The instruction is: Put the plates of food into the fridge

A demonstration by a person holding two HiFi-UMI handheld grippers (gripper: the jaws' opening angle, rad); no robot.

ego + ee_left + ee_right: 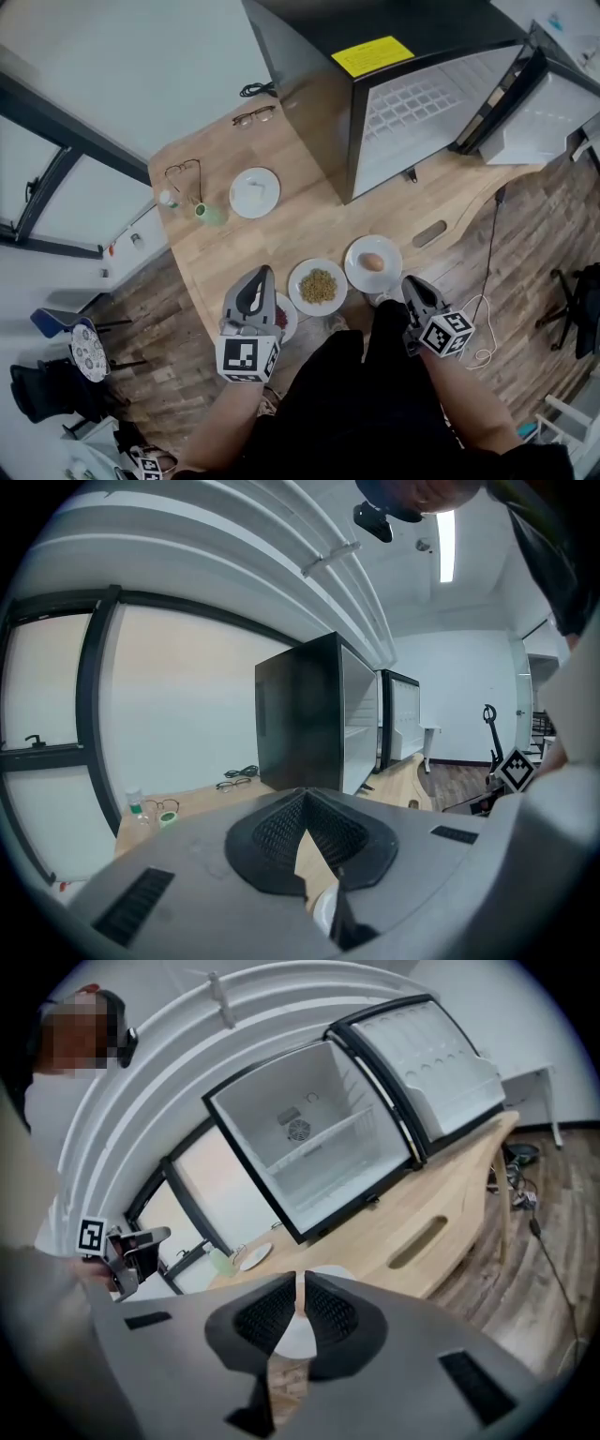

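Here, the table [309, 225]: light wood, seen from above; it carries the fridge at its far side and the plates near the person.
fridge [314, 112]: black cabinet standing on the table; its door [553, 108] hangs open to the right, showing a white interior with a wire shelf.
egg plate [354, 275]: white, holding one brown egg [372, 262]; on the table in front of the fridge, outside it.
grain plate [301, 275]: white, with a heap of yellowish grains [318, 286]; on the table, just beside the egg plate on its left.
third plate [292, 321]: at the near table edge, mostly hidden under the left claw; a little red food shows on it.
empty plate [255, 192]: farther back on the table, near a green cup [211, 214] and a pair of glasses [184, 172].
left claw [266, 272]: jaws closed tip to tip with nothing between them; held over the third plate, pointing toward the fridge.
right claw [411, 280]: jaws drawn together to a hairline slit, gripping nothing; its tip lies just beside the near rim of the egg plate, and contact cannot be judged.
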